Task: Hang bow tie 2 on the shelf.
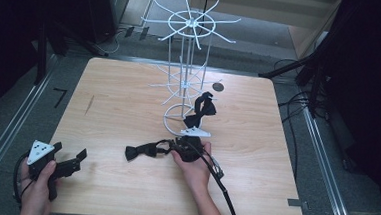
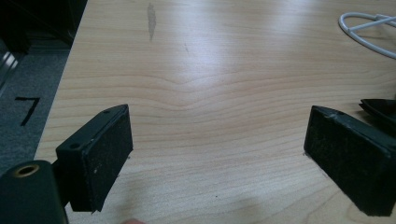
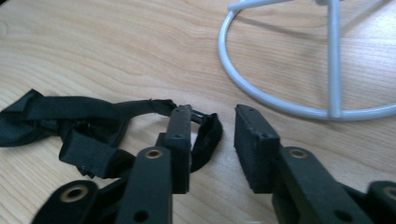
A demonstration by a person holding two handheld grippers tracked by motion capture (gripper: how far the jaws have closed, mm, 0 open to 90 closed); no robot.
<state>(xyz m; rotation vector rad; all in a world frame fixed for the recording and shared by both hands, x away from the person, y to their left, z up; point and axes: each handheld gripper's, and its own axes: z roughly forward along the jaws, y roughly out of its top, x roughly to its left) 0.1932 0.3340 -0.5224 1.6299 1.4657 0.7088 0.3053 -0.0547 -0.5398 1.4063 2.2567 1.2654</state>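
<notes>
A black bow tie (image 1: 139,152) lies flat on the wooden table (image 1: 118,103), its strap running right toward my right gripper (image 1: 180,143). In the right gripper view the strap's loop (image 3: 208,135) curls around the left jaw's tip into the gap, and the right gripper (image 3: 214,114) is open, its jaws a short way apart. A second black bow tie (image 1: 203,110) hangs on a low hook of the white wire rack (image 1: 188,24). My left gripper (image 1: 69,151) rests at the table's front left, wide open over bare wood (image 2: 219,121).
The rack's round white base ring (image 3: 280,105) stands just beyond the right gripper; part of the ring (image 2: 364,32) also shows in the left gripper view. A dark round spot (image 1: 218,86) marks the table behind the rack. The table's left edge (image 2: 60,93) drops to grey floor.
</notes>
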